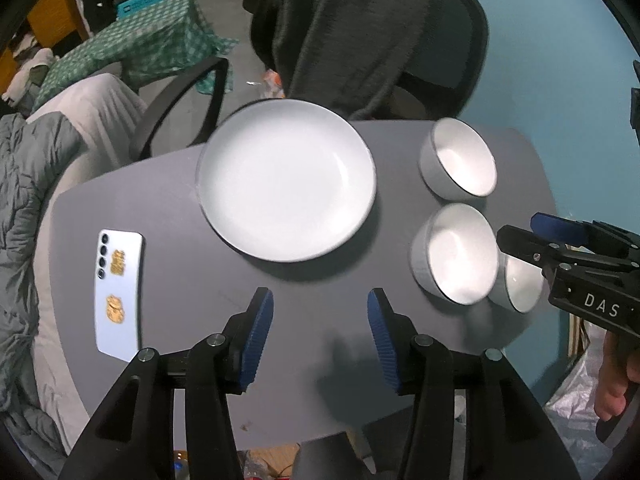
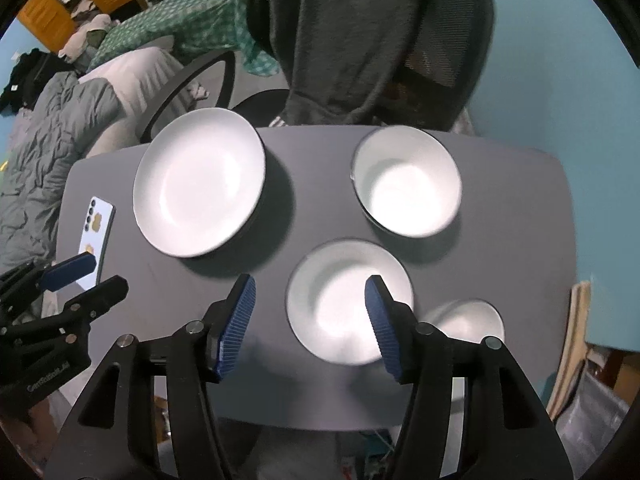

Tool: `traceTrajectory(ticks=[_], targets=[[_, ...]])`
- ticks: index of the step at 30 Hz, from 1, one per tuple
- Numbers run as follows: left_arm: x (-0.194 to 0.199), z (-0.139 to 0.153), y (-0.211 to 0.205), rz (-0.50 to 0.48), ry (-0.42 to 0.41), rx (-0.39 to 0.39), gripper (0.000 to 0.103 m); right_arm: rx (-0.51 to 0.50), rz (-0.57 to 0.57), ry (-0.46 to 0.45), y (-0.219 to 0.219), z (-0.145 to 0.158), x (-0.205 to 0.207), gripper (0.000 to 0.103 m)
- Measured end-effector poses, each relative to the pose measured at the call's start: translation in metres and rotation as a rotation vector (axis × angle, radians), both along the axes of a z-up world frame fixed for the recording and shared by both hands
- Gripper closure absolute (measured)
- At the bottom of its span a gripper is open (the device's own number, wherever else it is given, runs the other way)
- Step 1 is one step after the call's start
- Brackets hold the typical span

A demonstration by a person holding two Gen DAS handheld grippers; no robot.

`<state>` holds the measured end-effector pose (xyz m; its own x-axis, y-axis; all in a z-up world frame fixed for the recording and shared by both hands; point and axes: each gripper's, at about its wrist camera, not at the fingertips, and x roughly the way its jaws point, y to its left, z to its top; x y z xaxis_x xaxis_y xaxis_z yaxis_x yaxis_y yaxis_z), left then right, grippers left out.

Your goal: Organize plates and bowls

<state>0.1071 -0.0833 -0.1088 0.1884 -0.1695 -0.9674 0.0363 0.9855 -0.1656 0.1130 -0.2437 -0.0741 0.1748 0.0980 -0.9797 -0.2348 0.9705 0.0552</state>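
Observation:
A large white plate (image 1: 286, 182) (image 2: 200, 182) lies on the grey table (image 1: 180, 272) at the far left-centre. Three white bowls stand to its right: a far bowl (image 1: 460, 158) (image 2: 406, 182), a middle bowl (image 1: 458, 254) (image 2: 344, 300) and a near small bowl (image 1: 520, 286) (image 2: 466, 320). My left gripper (image 1: 320, 328) is open and empty above the table, just short of the plate. My right gripper (image 2: 310, 316) is open and empty, hovering over the near left part of the middle bowl; it also shows in the left wrist view (image 1: 516, 228).
A white phone (image 1: 118, 292) (image 2: 94, 240) lies face down at the table's left edge. An office chair (image 1: 420, 40) draped with a dark garment stands behind the table. A bed with grey bedding (image 1: 24, 200) is to the left. Bags lie on the floor at the right (image 2: 592, 412).

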Motion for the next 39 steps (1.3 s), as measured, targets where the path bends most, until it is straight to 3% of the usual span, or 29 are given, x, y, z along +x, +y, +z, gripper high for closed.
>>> traceTrajectory(ticks=[7,10,16,28,39], targets=[[-0.008,0.001,-0.023,-0.024,0.011,-0.012,0.053,-0.024,-0.018,0.002,-0.022,0.002,-0.018,0.046],[-0.008,0.002,-0.033,-0.021,0.017,-0.012,0.042,-0.020,-0.019,0.009,-0.030,0.002,-0.022,0.046],[-0.001,-0.007,-0.061,-0.033,0.027,-0.004,0.042,-0.010,-0.014,0.036,-0.055,-0.009,-0.019,0.045],[0.025,-0.065,-0.105,0.006,0.142,0.000,0.042,0.065,0.050,0.111,-0.095,-0.056,0.018,0.045],[0.032,-0.109,-0.118,0.044,0.211,0.025,0.042,0.074,0.144,0.182,-0.081,-0.095,0.042,0.045]])
